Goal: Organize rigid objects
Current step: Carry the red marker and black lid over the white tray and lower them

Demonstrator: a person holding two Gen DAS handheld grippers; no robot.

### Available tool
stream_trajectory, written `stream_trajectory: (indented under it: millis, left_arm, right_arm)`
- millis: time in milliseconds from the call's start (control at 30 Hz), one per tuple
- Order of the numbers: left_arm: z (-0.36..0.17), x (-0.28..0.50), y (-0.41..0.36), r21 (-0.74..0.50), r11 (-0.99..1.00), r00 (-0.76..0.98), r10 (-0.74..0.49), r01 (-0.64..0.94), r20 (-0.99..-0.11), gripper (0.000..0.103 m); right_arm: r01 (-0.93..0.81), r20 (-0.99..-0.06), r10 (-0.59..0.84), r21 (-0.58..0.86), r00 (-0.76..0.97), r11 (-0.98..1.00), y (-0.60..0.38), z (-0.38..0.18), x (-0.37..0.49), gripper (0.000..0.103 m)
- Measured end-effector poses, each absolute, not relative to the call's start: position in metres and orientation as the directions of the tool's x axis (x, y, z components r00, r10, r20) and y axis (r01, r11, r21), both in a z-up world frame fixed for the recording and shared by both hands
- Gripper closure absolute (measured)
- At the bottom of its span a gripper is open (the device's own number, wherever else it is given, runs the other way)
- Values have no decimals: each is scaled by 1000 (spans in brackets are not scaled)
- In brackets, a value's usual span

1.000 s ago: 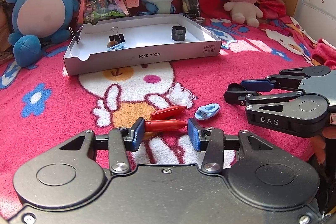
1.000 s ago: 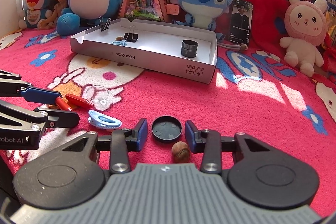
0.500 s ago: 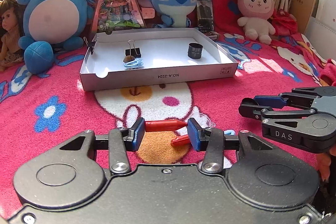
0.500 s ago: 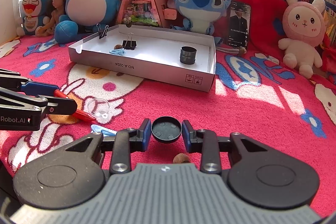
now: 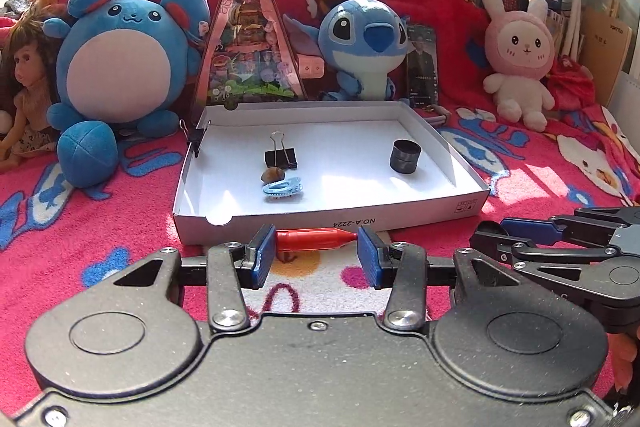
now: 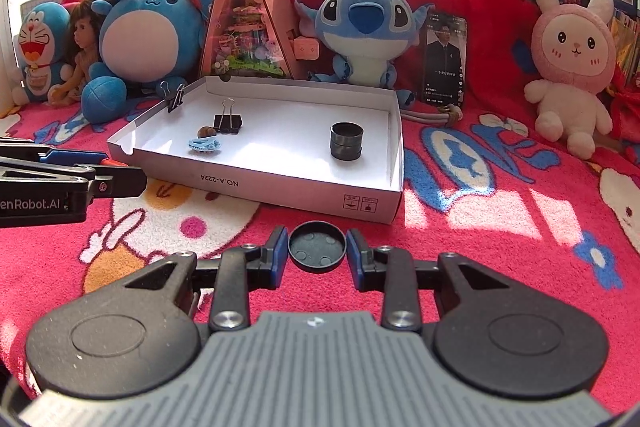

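Note:
My left gripper [image 5: 317,254] is shut on a red pen-like stick [image 5: 316,240], held crosswise above the blanket just before the front wall of the white cardboard tray [image 5: 320,225]. My right gripper [image 6: 317,255] is shut on a round black lid [image 6: 317,247] and holds it before the tray's near right corner [image 6: 372,203]. In the tray lie a black binder clip [image 5: 281,157], a brown nut [image 5: 273,174], a light blue clip [image 5: 282,188] and a black cylinder [image 5: 405,156]. The right gripper shows at the right of the left wrist view [image 5: 492,239].
A red cartoon blanket [image 6: 500,219] covers the surface. Plush toys [image 5: 120,75], a triangular pink display case [image 5: 250,39], a doll [image 5: 24,95] and a phone [image 6: 444,59] stand behind the tray. Another binder clip [image 6: 174,99] grips the tray's far left corner.
Both grippers have lifted off the blanket and moved forward to the tray, the left carrying the red stick, the right closing on and carrying the black lid.

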State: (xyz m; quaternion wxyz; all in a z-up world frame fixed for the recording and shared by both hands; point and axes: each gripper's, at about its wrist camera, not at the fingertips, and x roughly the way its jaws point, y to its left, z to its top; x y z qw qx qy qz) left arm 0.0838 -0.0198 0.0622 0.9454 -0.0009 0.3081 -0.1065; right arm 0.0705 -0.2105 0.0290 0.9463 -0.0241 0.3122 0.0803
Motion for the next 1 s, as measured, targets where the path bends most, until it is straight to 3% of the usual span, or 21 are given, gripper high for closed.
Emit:
stream_trajectory:
  millis: [533, 1000]
  left_arm:
    - [84, 178, -15, -105, 985, 757, -170, 134, -631, 61]
    - [49, 238, -4, -97, 995, 687, -71, 1, -724, 61]
  right_arm:
    - [-144, -645, 157, 74, 748, 987, -211, 62, 153, 65]
    - [-49, -738, 108, 101, 666, 994, -226, 59, 242, 65]
